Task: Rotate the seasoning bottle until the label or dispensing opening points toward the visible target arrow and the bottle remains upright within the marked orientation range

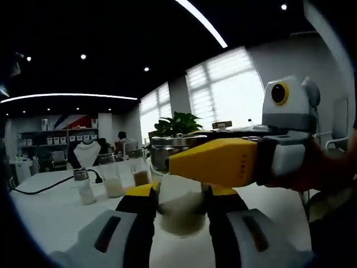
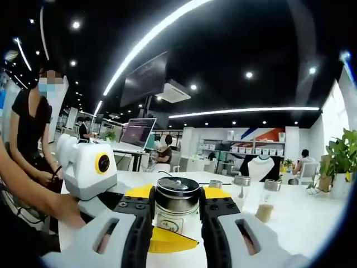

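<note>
The seasoning bottle (image 2: 177, 209) is standing upright on the white tabletop (image 2: 290, 223), and both tools are working on it at once: in the right gripper view the right gripper (image 2: 177, 223) is closing its fingers (image 2: 139, 220) against the glass body just under the dark metal lid (image 2: 177, 187), while in the left gripper view the left gripper (image 1: 182, 209) is pressing its own fingers (image 1: 142, 204) to the sides of the same jar, whose pale contents are showing blurred between them. The other tool's yellow body is crossing each view right by the bottle. As I judge it, the turn is under way rather than finished, since the bottle is being held upright and its white label (image 2: 170, 224) is facing the right gripper's camera; no target arrow or marked range is showing, so how much rotation is left cannot be judged. The label is carrying a small emblem and some print, too small and blurred to read. Other jars (image 1: 113, 180) are standing well apart on the tabletop, and no writing on them is legible
</note>
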The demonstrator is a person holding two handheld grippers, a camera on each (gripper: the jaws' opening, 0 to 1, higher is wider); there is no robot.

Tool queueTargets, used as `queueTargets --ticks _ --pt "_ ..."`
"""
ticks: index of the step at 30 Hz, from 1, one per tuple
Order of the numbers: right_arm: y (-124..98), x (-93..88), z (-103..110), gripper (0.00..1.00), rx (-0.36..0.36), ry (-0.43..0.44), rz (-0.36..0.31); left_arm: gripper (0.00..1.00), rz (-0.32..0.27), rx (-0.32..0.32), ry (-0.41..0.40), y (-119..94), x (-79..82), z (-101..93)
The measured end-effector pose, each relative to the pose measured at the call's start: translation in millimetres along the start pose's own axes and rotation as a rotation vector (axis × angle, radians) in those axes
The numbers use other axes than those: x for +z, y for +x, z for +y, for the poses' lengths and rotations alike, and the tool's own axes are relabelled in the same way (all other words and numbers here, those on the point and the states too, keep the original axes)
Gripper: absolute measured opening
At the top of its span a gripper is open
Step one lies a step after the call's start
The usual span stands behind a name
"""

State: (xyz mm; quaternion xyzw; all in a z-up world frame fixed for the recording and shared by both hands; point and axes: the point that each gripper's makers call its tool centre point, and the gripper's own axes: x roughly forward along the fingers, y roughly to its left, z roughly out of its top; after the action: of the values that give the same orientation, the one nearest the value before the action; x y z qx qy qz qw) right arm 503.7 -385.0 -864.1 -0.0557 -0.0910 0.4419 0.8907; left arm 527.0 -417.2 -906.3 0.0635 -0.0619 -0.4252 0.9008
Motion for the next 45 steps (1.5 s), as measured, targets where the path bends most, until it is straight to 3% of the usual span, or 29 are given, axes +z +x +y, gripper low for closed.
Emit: queueTargets --ticks 2,5,10,16,20,21,23,28,30,33,37,42,45 --pt "-1.8 -0.5 3.0 0.29 0.045 0.014 0.002 0.37 -0.003 -0.048 -0.014 -1.7 -0.1 -4.1" --pt "-4.7 7.1 12.0 0.29 0.122 0.025 -0.048 0.37 -0.041 -0.122 -0.129 -6.9 7.8 -12.5" --pt "-12.9 6.0 28.7 0.31 0.238 0.006 -0.02 0.37 -0.031 -0.182 -0.127 -17.1 8.2 -22.0" --pt "-18.1 -6.8 33.7 0.32 0.266 -0.01 0.03 0.37 -0.003 -0.231 -0.096 -14.2 2.9 -33.6" --pt "-19.9 -10.5 32.4 0.31 0.232 -0.003 0.061 0.38 0.013 -0.234 -0.067 -11.7 -2.4 -36.3" --pt "-18.6 -12.0 31.0 0.31 0.201 -0.034 0.068 0.38 0.018 -0.184 -0.005 -10.2 -3.3 -30.4" --pt "-14.6 -13.1 23.6 0.31 0.132 -0.047 0.08 0.38 0.027 -0.113 0.031 -9.1 -3.2 -24.5" --pt "-7.2 -8.6 13.0 0.31 0.017 0.04 0.056 0.4 0.032 0.091 0.119 -8.4 3.9 -13.2" --pt "-6.3 -6.2 13.0 0.31 -0.024 0.042 0.053 0.4 0.026 0.143 0.106 -7.5 5.7 -10.3" --pt "-5.9 -4.9 10.6 0.31 -0.091 -0.014 0.074 0.4 0.025 0.181 0.088 -4.4 5.9 -8.3" --pt "-4.8 -6.2 8.8 0.31 -0.103 -0.023 0.076 0.4 0.028 0.186 0.099 -2.7 4.9 -6.5" --pt "-4.0 -13.4 5.0 0.31 -0.074 0.035 0.09 0.39 0.052 0.153 -0.005 -3.3 -2.0 -6.9" --pt "-2.8 -10.0 6.0 0.32 -0.021 0.036 0.066 0.38 0.035 0.156 0.01 -5.2 1.2 -5.4"
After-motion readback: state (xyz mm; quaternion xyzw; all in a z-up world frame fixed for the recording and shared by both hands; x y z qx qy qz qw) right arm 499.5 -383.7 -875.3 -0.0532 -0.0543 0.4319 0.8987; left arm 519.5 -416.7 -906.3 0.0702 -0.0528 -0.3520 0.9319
